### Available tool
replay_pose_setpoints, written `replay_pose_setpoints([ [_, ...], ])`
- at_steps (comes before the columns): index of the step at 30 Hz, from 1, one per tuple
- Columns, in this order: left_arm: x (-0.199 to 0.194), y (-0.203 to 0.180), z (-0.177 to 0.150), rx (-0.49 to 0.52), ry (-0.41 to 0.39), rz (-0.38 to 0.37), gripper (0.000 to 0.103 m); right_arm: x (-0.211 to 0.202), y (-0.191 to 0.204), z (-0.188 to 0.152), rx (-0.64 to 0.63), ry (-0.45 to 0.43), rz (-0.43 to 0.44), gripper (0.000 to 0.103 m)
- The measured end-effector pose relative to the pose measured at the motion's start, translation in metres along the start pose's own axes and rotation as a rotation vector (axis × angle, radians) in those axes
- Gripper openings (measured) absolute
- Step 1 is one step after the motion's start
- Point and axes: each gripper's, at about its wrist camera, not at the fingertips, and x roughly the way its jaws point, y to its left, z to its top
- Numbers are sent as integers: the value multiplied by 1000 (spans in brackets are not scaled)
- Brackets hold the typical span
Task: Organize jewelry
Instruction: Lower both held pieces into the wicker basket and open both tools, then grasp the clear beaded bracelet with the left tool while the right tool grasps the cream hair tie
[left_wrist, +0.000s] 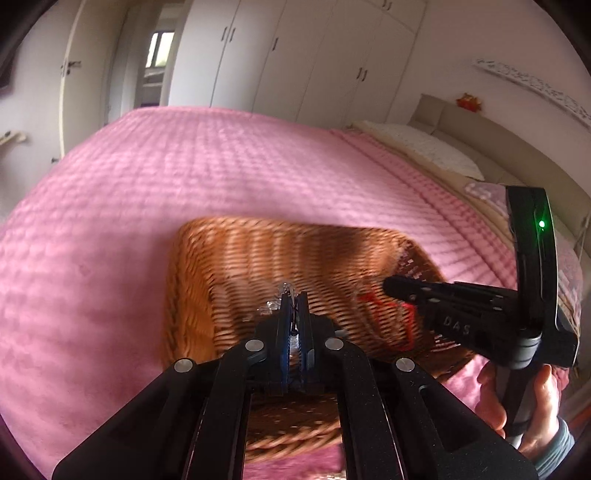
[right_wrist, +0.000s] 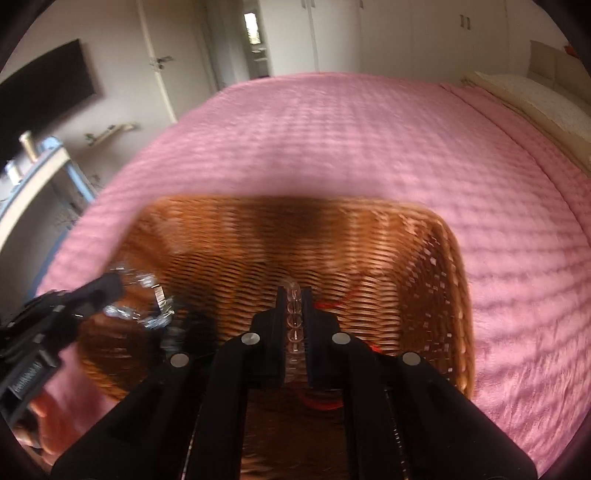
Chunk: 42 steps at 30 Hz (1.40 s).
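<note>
So both my tools are over the brown woven wicker basket (right_wrist: 369, 240), which sits on the bed with the pink quilted blanket (left_wrist: 147, 184). My left tool (left_wrist: 293, 295) is pinched tight on a string of clear crystal beads (right_wrist: 147, 314); from the right camera it dangles in a loop over the basket's left side. My right tool (right_wrist: 294, 291) is squeezed on a strand of pale pink round beads (right_wrist: 294, 317), held right above the basket floor. There's also a red cord (left_wrist: 391, 314) lying inside the basket. Everything's kinda blurry.
</note>
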Motion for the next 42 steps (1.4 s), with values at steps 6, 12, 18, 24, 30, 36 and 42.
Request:
replay_pose_setpoints([
  [6,11,13,-7,-21,38,30,2,7,-12,-6,24,16,-25,7],
  [12,-10,12,-9,-28,-8,36,41,-15,-22,-14,50,-19,-33,40],
  [18,-53,3,-12,-43,-79,11,43,-66,-15,-32,17,-96,6,47],
  [24,-101,-10,-38,-42,-128,-1,43,-114,-6,-68,-12,-144,47,47],
  [30,-111,-15,-76,-42,-93,24,43,-120,-2,-107,-35,-115,44,47],
  [36,-95,-14,-102,-57,-28,41,43,-93,-6,-124,-25,-62,6,42],
  [42,-64,-10,-117,-58,62,75,43,-68,-11,-134,-1,-12,-15,34],
])
